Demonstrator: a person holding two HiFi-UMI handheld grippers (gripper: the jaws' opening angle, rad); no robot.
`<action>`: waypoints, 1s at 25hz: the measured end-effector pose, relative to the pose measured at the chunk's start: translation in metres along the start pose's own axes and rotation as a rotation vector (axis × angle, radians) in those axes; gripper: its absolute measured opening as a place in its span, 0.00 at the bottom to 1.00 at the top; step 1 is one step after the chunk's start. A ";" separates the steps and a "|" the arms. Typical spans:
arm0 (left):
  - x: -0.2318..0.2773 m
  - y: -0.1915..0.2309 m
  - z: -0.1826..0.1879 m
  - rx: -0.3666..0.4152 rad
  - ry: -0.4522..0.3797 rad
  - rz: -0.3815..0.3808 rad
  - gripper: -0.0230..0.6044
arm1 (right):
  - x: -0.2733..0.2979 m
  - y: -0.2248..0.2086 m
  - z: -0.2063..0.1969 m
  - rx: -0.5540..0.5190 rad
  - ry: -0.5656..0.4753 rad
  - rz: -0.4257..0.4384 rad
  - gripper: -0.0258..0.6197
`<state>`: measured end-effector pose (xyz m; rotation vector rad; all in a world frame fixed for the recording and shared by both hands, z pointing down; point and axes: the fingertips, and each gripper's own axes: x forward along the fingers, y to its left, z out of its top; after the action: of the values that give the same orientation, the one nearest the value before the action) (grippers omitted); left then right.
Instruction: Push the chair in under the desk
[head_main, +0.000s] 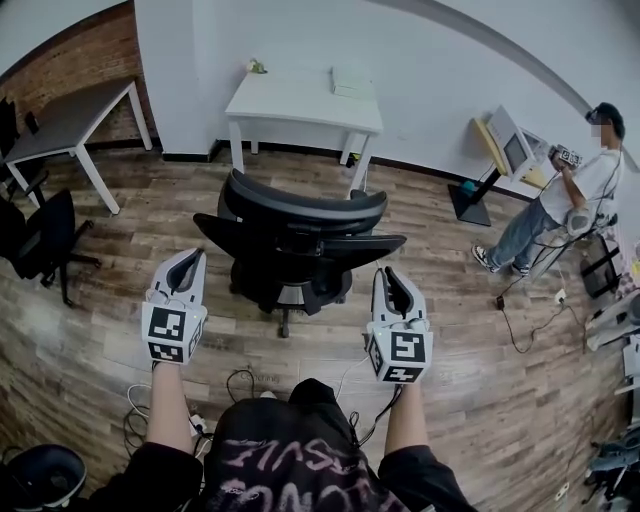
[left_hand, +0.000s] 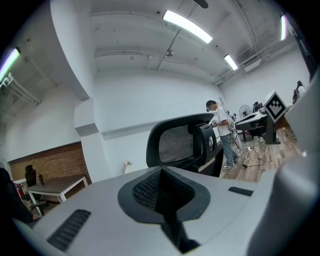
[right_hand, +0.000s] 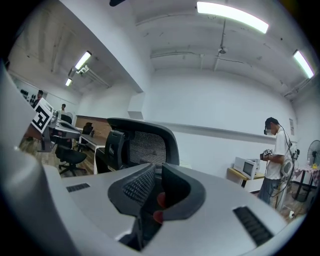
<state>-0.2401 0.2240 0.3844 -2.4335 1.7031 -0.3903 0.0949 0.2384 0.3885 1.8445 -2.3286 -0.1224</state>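
Your left tongs (head_main: 187, 262) and right tongs (head_main: 392, 278) are both closed with nothing in them, one on each side of the black chair (head_main: 300, 230). Its backrest faces you, just ahead of the tips and between them. It stands on the wood floor (head_main: 120, 330), in front of the white bench (head_main: 290, 100), not under it.

The person wears a black T-shirt (head_main: 290, 455) with pale pink lettering (head_main: 300, 462) across the front (upside down in the head view) and short black sleeves (head_main: 150, 478). Ahead of the T-shirt on the left, the left gripper (head_main: 188, 258) has a light grey shell, dark ribbed inner faces and a white cube (head_main: 168, 335) printed with black square markers. Ahead on the right, the right gripper (head_main: 392, 278) matches, with its own marker cube (head_main: 402, 358); two small red spots (right_hand: 161, 199) sit in its dark slot.
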 end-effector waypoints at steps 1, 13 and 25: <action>0.002 0.001 -0.001 0.003 0.002 -0.003 0.06 | 0.001 -0.001 0.000 -0.006 0.001 -0.005 0.10; 0.039 0.003 -0.019 0.085 0.057 -0.045 0.06 | 0.031 -0.009 -0.010 -0.099 0.043 0.025 0.15; 0.085 0.008 -0.039 0.335 0.209 -0.123 0.18 | 0.069 -0.019 -0.039 -0.389 0.167 0.216 0.31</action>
<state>-0.2315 0.1427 0.4304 -2.3183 1.4200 -0.8952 0.1050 0.1689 0.4290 1.3602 -2.1827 -0.3505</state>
